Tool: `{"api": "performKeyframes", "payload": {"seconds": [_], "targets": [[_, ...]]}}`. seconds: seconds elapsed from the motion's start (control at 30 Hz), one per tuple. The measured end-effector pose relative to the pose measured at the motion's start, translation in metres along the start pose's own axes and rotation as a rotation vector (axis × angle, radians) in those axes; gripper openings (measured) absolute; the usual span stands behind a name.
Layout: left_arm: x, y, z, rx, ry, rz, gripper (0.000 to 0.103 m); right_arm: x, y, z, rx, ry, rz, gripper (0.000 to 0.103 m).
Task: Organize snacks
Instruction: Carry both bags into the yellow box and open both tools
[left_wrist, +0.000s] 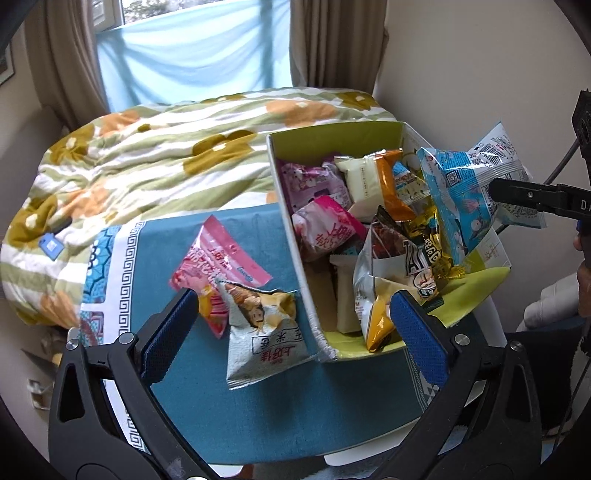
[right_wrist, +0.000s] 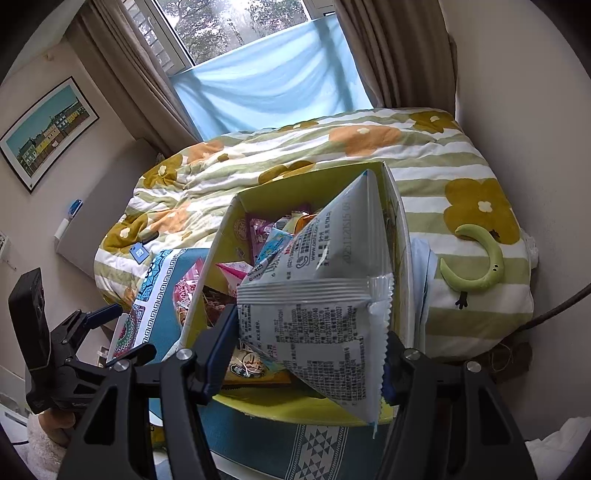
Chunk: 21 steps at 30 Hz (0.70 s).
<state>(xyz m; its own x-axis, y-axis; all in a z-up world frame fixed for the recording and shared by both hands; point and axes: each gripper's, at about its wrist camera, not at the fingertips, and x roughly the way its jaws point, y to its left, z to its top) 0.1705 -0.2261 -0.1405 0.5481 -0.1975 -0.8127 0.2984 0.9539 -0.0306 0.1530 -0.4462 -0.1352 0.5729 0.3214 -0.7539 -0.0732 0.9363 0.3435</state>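
Your left wrist camera looks down from close above the blue tablecloth (left_wrist: 240, 406), facing the window, with the snack box (left_wrist: 295, 236) at its right. Your right wrist camera sits nearer the box's (right_wrist: 218, 254) front edge, also facing the window — both views share the box, cloth and bed (right_wrist: 424, 155).
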Motion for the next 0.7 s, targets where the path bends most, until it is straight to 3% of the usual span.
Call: {"api": "performKeyframes", "payload": {"seconds": [0.3, 0.37, 0.43, 0.7], "targets": [[-0.006, 0.019, -0.012, -0.046, 0.004, 0.033, 0.103, 0.019, 0.005, 0.007, 0.014, 0.001, -0.028, 0.066], [-0.008, 0.022, -0.016, -0.051, 0.006, 0.042, 0.103, 0.019, 0.009, 0.005, 0.006, -0.02, -0.068, 0.094], [-0.009, 0.025, -0.02, -0.059, 0.008, 0.05, 0.103, 0.015, 0.011, 0.001, -0.006, -0.06, -0.094, 0.099], [-0.016, 0.037, -0.032, -0.087, 0.007, 0.065, 0.103, 0.008, 0.016, -0.009, -0.07, -0.084, -0.154, 0.101]]}}
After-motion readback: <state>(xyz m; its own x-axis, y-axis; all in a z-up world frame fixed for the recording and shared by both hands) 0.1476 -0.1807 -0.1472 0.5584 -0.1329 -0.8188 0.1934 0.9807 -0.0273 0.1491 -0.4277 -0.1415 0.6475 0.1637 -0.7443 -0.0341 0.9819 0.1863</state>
